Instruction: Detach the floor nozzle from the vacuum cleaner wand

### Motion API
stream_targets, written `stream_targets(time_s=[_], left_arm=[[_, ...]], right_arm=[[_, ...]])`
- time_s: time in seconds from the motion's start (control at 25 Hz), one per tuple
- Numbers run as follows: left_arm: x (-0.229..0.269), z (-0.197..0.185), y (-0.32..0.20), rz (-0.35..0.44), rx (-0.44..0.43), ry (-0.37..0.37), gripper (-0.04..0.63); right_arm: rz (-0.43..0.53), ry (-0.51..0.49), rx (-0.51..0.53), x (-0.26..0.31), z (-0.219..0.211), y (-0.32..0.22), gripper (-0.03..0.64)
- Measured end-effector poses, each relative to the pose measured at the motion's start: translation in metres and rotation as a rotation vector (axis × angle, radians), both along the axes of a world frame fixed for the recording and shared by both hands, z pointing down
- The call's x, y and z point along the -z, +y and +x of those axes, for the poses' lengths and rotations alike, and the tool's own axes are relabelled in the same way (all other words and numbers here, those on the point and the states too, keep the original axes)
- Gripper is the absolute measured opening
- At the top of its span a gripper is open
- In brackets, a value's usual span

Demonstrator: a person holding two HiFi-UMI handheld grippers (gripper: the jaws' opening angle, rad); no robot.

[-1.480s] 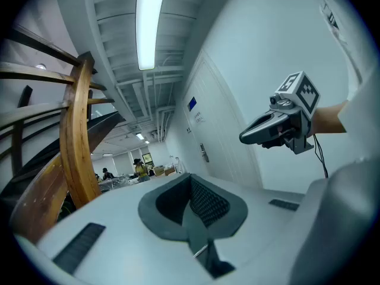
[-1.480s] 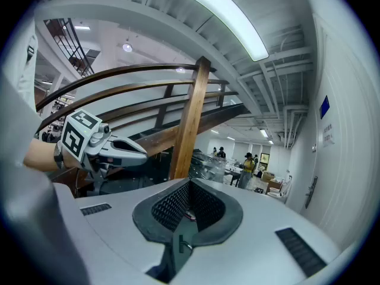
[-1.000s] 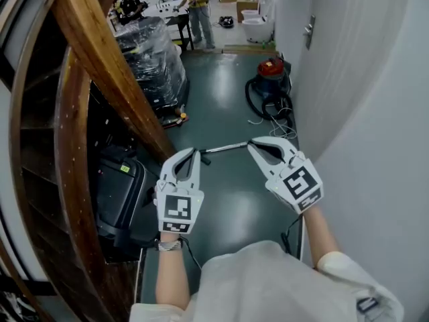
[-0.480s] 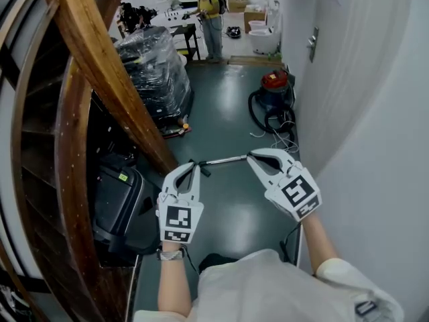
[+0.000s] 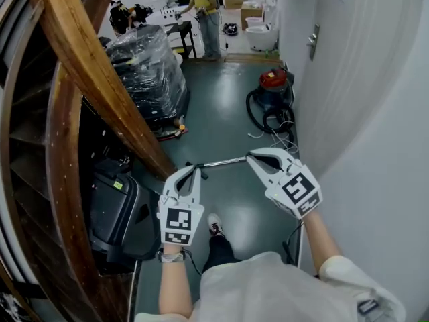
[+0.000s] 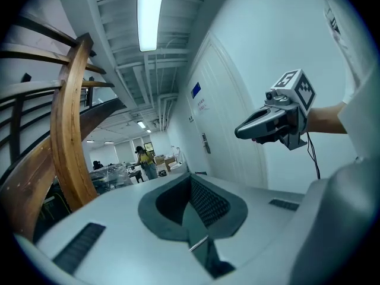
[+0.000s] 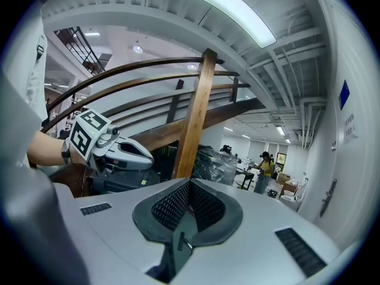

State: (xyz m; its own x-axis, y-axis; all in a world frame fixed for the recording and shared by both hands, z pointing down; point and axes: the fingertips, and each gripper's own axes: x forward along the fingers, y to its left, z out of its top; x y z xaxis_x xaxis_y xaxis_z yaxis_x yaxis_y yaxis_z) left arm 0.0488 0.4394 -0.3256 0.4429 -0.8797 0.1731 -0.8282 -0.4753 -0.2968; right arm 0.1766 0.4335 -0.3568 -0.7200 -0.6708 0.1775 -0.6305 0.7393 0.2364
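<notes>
Both tools are pressed together and pinch nothing. Your L gripper [image 5: 195,169] has its jaws closed pad to pad. In the head view it points to 12, held nearly level. Your R gripper [image 5: 252,156] is closed the same way, empty, and angles toward 10. The 2 tips are apart, with a gap between them. In the left gripper view the R gripper shows at 2, against the white wall [image 6: 261,52]. In the right gripper view the L gripper shows at 9, in front of the stair beam [image 7: 196,111].

The wand [image 5: 224,161] lies on the green floor [image 5: 221,113]. In the head view it fills the gap between your 2 tips and runs approx. 9 to 3. Both grippers are up in the air, so neither touches it. The nozzle [image 5: 201,170] is the dark piece on the wand's 9 end, just by the L tip and partly covered by it. It's too small to make out more.

Farther out:
- Your shoe [image 5: 214,225] is at 6 of the wand.
- A black case [image 5: 114,206] is at 9 of the L gripper.
- The red-topped vacuum [image 5: 273,80] stands at 1 by the wall, its black hose [image 5: 265,116] coiled in front.
- A wrapped pallet [image 5: 149,69] sits at 11.
- A person [image 5: 204,2] in yellow stands at 12, at the far end.
</notes>
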Motion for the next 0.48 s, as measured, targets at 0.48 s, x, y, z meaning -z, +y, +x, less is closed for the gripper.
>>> stream_targets(time_s=[0.48], left_arm=[[-0.001,-0.06,-0.146,-0.013,-0.02,0.025,-0.005]], right_arm=[[0.014,0.032,-0.014,0.001,-0.059,-0.137,0.028]])
